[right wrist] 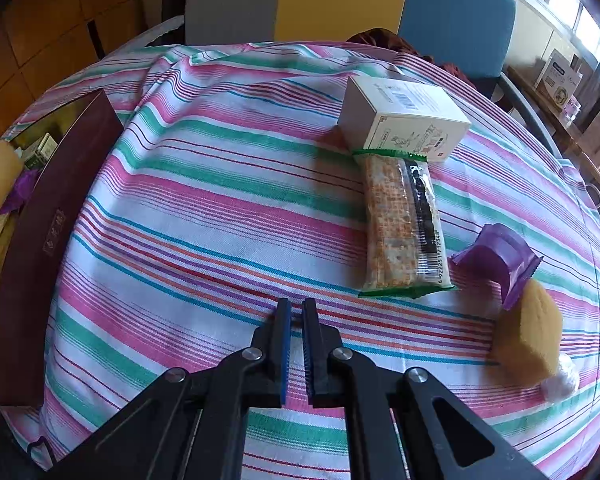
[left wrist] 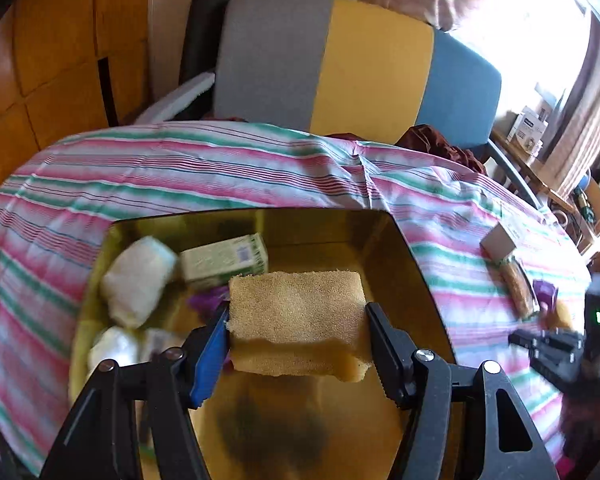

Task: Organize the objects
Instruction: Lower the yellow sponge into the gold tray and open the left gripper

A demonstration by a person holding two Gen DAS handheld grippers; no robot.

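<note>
Over the gold-lined box (left wrist: 400,248) in the left wrist view, the left gripper (left wrist: 296,320) pinches a yellow sponge (left wrist: 296,304) by its two ends and holds it above the box floor. Inside the box, toward its left side, lie a green carton (left wrist: 224,260), white wrapped bundles (left wrist: 138,280) and a bit of purple wrapper (left wrist: 206,300). The box sits on a striped tablecloth (left wrist: 220,176), and the right gripper (left wrist: 540,344) shows blurred at the right edge.

In the right wrist view, the right gripper (right wrist: 296,312) hangs over bare cloth with its jaws pressed together and nothing between them. Ahead and to the right lie a white carton (right wrist: 404,120), touching it a cracker packet (right wrist: 400,220), then a purple packet (right wrist: 500,260) and a second sponge (right wrist: 528,332) leaning on a small white bundle (right wrist: 564,380). The box's dark red wall (right wrist: 40,220) stands at the left.
</note>
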